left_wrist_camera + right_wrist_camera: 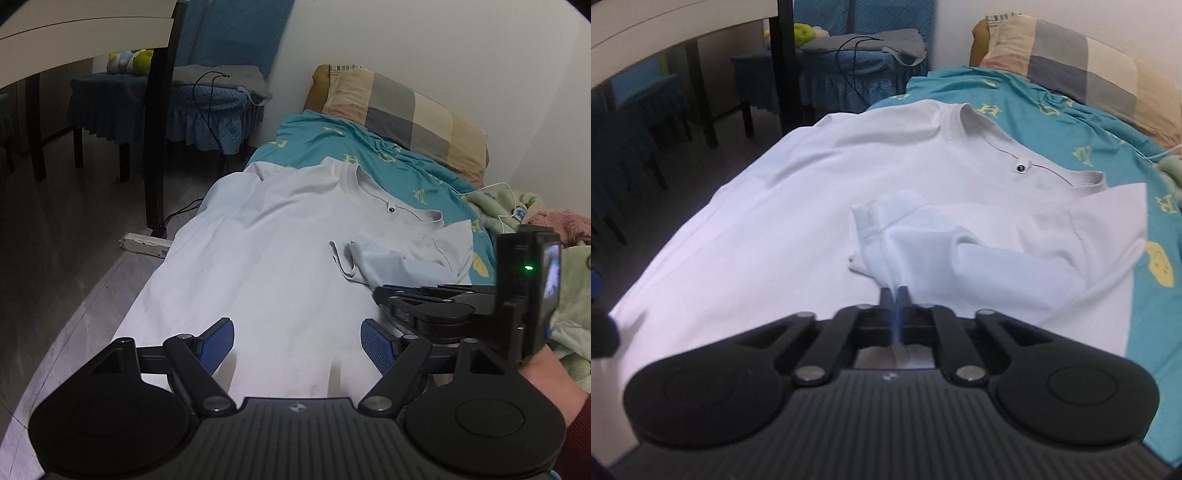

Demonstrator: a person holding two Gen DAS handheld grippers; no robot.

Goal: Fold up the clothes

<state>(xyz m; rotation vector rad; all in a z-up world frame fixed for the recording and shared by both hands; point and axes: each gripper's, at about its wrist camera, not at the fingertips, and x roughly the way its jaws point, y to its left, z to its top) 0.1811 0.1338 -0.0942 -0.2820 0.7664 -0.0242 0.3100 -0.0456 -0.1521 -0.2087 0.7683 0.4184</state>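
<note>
Blue ribbed pads (pixel 218 345) line the fingers of the left gripper (pixel 297 343), which stand wide apart with nothing between them, held over the lower body of the white T-shirt (pixel 258 266). Just to its right the right gripper (pixel 380 295) shows side-on, a green light on its camera block, the person's hand (pixel 546 373) behind it in a dark red cuff.

From its own camera, the right gripper (pixel 894 295) has its fingers drawn close together on a fold of the T-shirt's sleeve (pixel 897 240); the cloth runs between the pads and rises ahead of them in a bunched ridge, doubled over onto the chest of the shirt. Beyond the pinch the neckline (pixel 1015 155) lies open toward the far right, with a small dark button (pixel 1020 168) at its edge.

The shirt is spread over a teal bedsheet (pixel 1108 147) printed with yellow letters, its far-left side hanging off the bed edge. Farther ahead and right a checked pillow (pixel 402 110) leans at the white wall. Right of the grippers lie a pale green blanket (pixel 569 332) and something pink. Ahead and left, on the floor, stand a dark table leg (pixel 157 147) and a blue-covered chair (pixel 207 107) with a black cable; a white power strip (pixel 144 245) lies by the bed.
</note>
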